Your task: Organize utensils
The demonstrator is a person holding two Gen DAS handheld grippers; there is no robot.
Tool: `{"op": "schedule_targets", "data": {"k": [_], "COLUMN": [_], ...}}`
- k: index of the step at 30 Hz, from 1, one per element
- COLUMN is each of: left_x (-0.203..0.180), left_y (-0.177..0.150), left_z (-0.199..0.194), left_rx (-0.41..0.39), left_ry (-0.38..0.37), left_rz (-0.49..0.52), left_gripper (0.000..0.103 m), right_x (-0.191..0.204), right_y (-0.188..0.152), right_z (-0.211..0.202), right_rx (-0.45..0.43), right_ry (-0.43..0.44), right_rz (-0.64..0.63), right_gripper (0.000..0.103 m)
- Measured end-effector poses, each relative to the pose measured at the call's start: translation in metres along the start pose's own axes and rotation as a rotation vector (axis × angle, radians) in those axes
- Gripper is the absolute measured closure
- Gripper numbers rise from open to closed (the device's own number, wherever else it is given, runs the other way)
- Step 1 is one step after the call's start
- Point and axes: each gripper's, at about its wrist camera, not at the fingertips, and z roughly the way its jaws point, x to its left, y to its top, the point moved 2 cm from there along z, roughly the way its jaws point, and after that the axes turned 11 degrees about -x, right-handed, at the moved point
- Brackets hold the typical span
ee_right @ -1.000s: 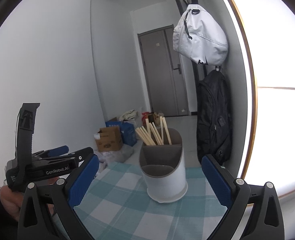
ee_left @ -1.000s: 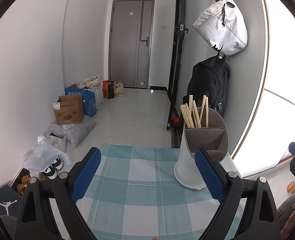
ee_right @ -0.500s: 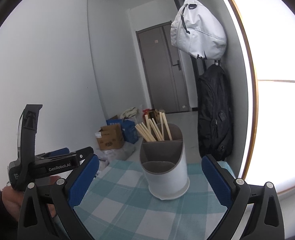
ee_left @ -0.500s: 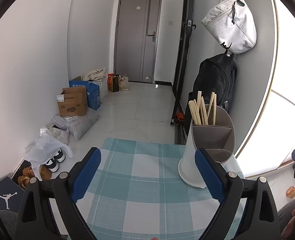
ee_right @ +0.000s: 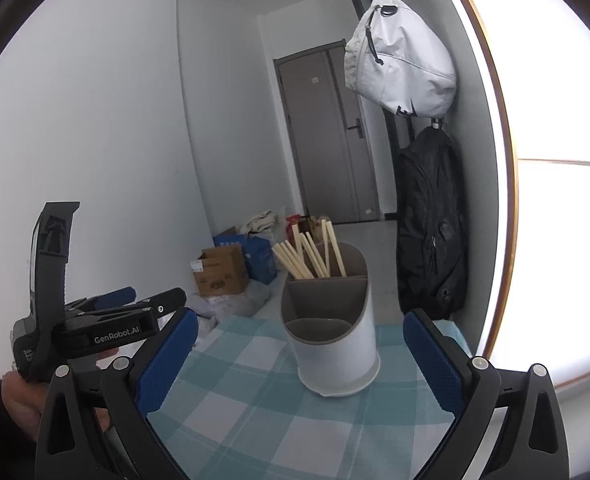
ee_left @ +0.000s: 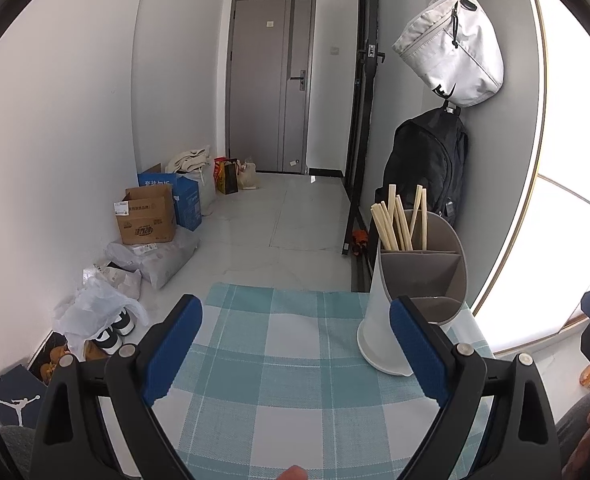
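A white utensil holder (ee_left: pixel 411 300) with grey inner compartments stands on the teal checked cloth (ee_left: pixel 295 380); it also shows in the right wrist view (ee_right: pixel 331 344). Several wooden chopsticks (ee_left: pixel 401 220) stand in its far compartment, also seen in the right wrist view (ee_right: pixel 311 254). The nearer compartments look empty. My left gripper (ee_left: pixel 295 344) is open and empty, above the cloth left of the holder. My right gripper (ee_right: pixel 299 352) is open and empty, with the holder between its fingers further ahead. The left gripper also appears in the right wrist view (ee_right: pixel 107 320).
A white bag (ee_left: pixel 451 52) and a black backpack (ee_left: pixel 427 168) hang on the wall behind the holder. Cardboard boxes (ee_left: pixel 147 216), bags and shoes (ee_left: pixel 111 332) lie on the floor at the left. A grey door (ee_left: pixel 271 100) is at the far end.
Both views have tilted and shifted a little; the holder sits slightly further right in the left wrist view. Both grippers stay open and empty.
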Motion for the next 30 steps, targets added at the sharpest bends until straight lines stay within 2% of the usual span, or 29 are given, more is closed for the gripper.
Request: {"op": "schedule_targets", "data": {"k": [7,14,30], "left_x": [0.0014,0.0013,-0.0020], "left_y": [0.0037,0.0018,0.0009], "left_z": [-0.0078,-0.0049,-0.0083], "left_rx": [-0.043,-0.022,-0.032], "left_ry": [0.001,-0.005,-0.015], "left_rz": [-0.006,-0.011,0.000], "left_gripper": [0.011,0.011,0.011], "right_x": [0.0004,0.0023,0.0022], "right_y": [-0.0024,-0.0027,-0.0030], "right_z": [0.0018,0.0015,0.0020], "right_rx": [0.014,0.014,0.013], "right_ry": [0.000,0.005,0.004], "right_rz": [0.002,-0.009,-0.007], "right_gripper": [0.000,0.000,0.000]}}
